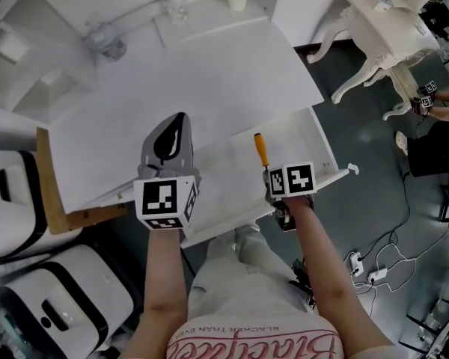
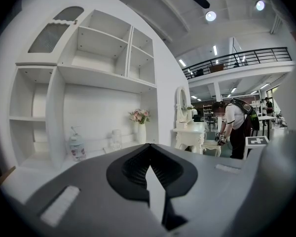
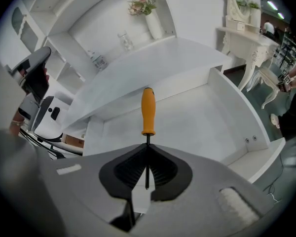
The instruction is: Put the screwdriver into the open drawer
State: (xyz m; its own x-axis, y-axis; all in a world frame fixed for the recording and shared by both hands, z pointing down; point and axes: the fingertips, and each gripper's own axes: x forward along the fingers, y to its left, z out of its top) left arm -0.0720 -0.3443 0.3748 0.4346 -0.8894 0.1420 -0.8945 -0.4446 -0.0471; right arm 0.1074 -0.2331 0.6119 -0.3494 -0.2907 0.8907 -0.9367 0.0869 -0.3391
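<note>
— What is nearest?
— The right tongs, closed on the thin metal shaft of the screwdriver. Its orange handle sticks out ahead, tilted down over the open drawer. Whether it touches the drawer's floor I cannot tell.
— How will it handle?
— Light and stiff, I judge. The bare shaft is thin and smooth, so it could swivel or slide between the pads. The thick handle would be the surer place to take hold. It looks sturdy enough to be set down without much care.
— And the other hand?
— The left tongs are closed on nothing, held level above the tabletop.
— Counts?
— One screwdriver, one open drawer, two tongs. Farther back, one vase of flowers stands at the tabletop's far end, below the white shelves.
</note>
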